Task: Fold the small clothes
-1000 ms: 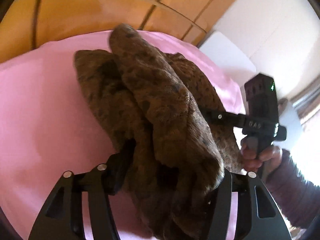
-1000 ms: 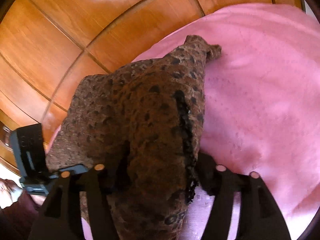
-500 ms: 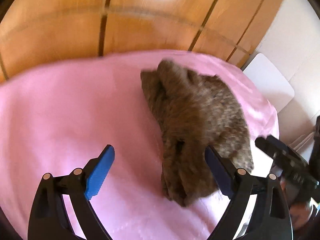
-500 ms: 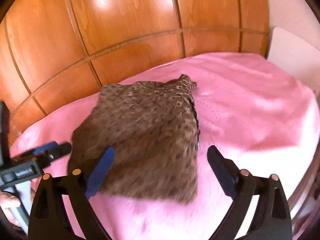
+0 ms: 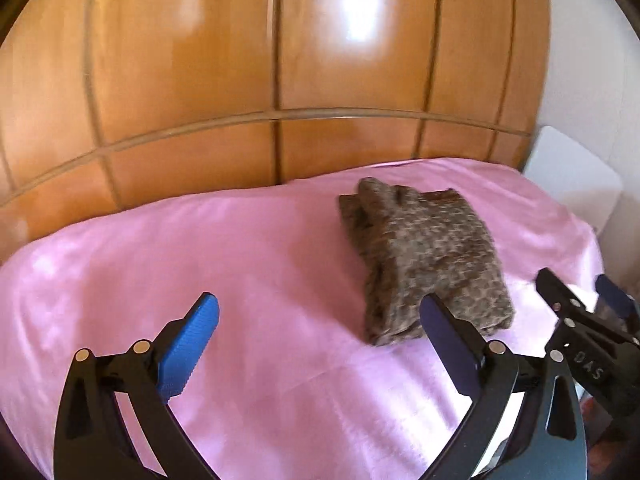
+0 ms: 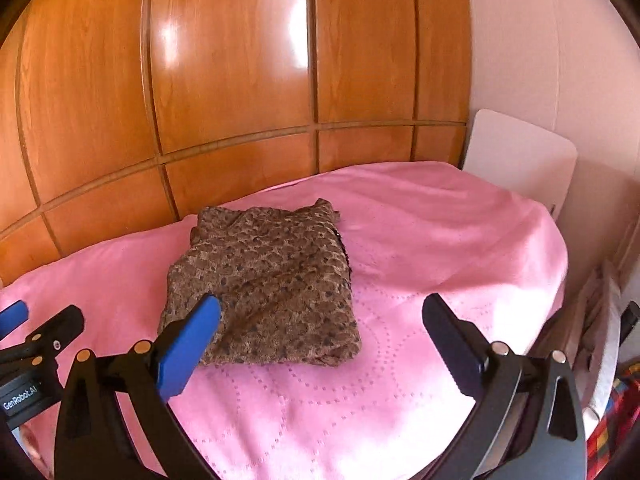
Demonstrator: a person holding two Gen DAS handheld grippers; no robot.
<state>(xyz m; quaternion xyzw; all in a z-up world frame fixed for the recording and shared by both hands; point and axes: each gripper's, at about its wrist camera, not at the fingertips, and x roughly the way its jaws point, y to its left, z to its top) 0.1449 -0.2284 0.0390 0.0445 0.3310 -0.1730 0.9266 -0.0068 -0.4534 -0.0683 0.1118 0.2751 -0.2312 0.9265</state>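
The brown spotted garment (image 6: 264,284) lies folded in a flat bundle on the pink bedspread (image 6: 440,240), ahead of both tongs and touching neither. A second ago each pair was clamped on it; their jaws have just been opening, and now nothing is between them. The left tongs (image 5: 316,336) stand wide with the bundle ahead and to their right; the right tongs (image 6: 320,336) stand wide with it ahead and to their left. This fold looks finished. Behind the bed stands a wooden wardrobe (image 6: 240,80).
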